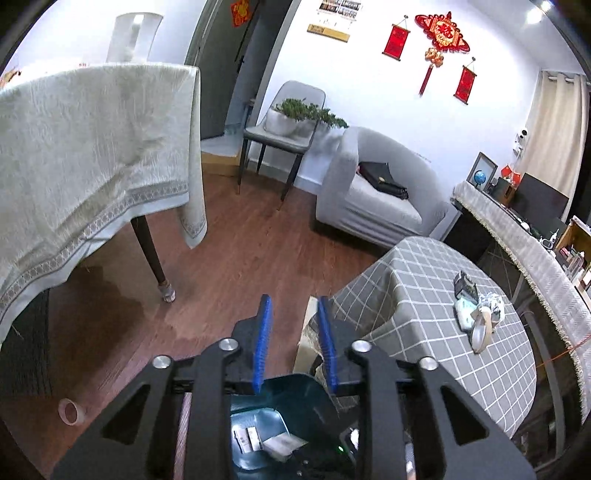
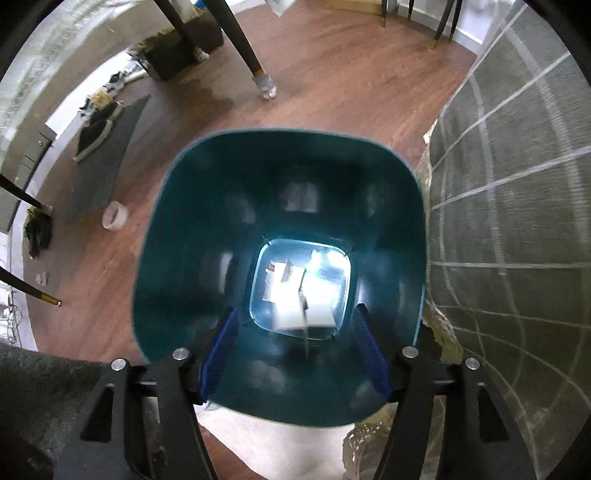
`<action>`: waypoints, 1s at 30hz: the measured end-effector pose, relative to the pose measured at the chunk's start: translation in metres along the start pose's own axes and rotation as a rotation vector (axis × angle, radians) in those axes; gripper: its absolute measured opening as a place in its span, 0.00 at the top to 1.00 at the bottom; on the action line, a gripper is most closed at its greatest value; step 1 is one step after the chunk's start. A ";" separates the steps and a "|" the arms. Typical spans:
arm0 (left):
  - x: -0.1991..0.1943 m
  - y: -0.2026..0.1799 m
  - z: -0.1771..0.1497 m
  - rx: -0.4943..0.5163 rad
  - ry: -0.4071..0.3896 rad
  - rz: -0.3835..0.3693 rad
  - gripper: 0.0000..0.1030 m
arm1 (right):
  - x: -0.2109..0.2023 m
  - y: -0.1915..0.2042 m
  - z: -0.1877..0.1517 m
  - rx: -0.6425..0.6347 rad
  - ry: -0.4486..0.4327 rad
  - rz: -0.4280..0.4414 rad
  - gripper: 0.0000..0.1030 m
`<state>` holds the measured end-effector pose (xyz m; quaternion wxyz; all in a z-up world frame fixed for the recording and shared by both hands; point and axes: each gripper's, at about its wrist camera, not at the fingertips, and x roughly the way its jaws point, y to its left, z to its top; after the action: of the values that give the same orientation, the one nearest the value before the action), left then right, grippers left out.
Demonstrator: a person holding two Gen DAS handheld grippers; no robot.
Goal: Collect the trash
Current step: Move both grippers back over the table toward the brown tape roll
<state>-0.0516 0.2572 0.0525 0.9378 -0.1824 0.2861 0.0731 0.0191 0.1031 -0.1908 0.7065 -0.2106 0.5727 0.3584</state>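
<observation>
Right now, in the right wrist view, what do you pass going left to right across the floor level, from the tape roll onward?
Tape roll on the wood floor → teal trash bin with white scraps at its bottom → checked tablecloth hanging at the right.

Teal bin (image 2: 207,206), grey-checked tablecloth (image 1: 424,280), red wall decor (image 1: 441,33), brown wood floor (image 1: 240,251).
</observation>
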 end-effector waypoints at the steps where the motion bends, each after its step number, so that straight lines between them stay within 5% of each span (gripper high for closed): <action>1: -0.001 -0.001 0.001 -0.007 -0.003 -0.013 0.63 | -0.010 0.002 0.000 -0.012 -0.019 0.013 0.37; 16: -0.009 -0.027 0.017 0.012 -0.062 -0.008 0.59 | -0.191 -0.007 -0.014 -0.084 -0.436 0.069 0.37; 30: 0.026 -0.113 -0.001 0.112 0.013 -0.103 0.53 | -0.260 -0.105 -0.057 0.090 -0.599 -0.073 0.37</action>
<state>-0.0028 0.1531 0.0711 0.9473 -0.1444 0.2860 0.0074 0.0379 -0.0751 0.0329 0.8649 -0.0845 0.3461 0.3535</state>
